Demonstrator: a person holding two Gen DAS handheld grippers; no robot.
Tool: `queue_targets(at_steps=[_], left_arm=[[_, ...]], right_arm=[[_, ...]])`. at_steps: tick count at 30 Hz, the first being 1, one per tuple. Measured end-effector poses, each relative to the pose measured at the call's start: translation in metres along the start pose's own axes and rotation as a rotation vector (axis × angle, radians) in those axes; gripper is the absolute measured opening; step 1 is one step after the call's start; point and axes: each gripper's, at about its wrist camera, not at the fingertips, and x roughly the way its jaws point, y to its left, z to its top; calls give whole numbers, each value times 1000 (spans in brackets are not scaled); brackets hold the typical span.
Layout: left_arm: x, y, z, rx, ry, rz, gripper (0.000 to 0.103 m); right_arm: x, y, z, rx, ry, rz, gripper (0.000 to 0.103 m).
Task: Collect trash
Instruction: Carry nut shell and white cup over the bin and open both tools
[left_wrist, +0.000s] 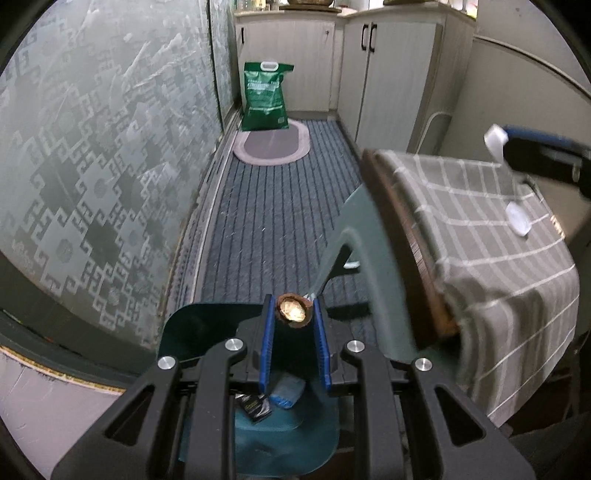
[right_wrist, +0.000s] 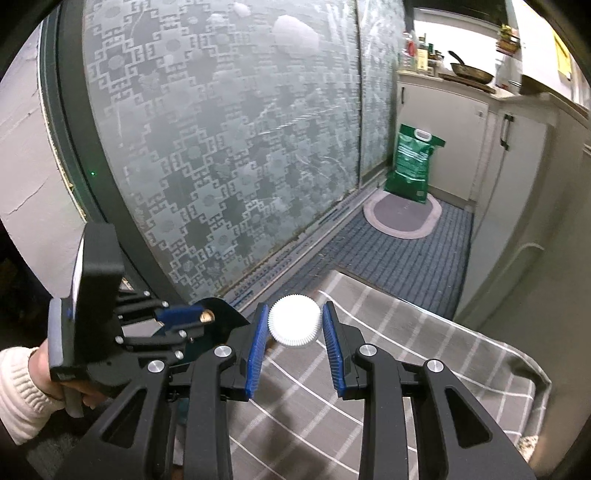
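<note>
My left gripper is shut on a brown nut shell half, pinched between its blue pads. It hangs above a dark green bin, with a blue wrapper and a black wrapper lying inside. In the right wrist view the left gripper shows at the left over the bin's rim, held by a hand in a white sleeve. My right gripper is shut on a white ribbed bottle cap above the grey checked tablecloth.
A cloth-covered table stands right of the bin. A frosted patterned glass door runs along the left. A striped floor mat leads to an oval rug, a green bag and pale cabinets.
</note>
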Motion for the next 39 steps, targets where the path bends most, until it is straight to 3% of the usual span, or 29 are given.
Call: queue_targets(at_steps=[19,23,30,39], left_arm=[[13,49,-52,65,135,27,22],[15,56,-61,77,163,22,29],[7,76,-69,71,154,39,29],[-22,96,-65,22,70,38,24]], right_arm=[[59,63,17,-80,90,51,30],[75,77,18,-95,126,62,30],[106,95,15,-114,200,65,30],[140,118,4,-144,291,70,30]])
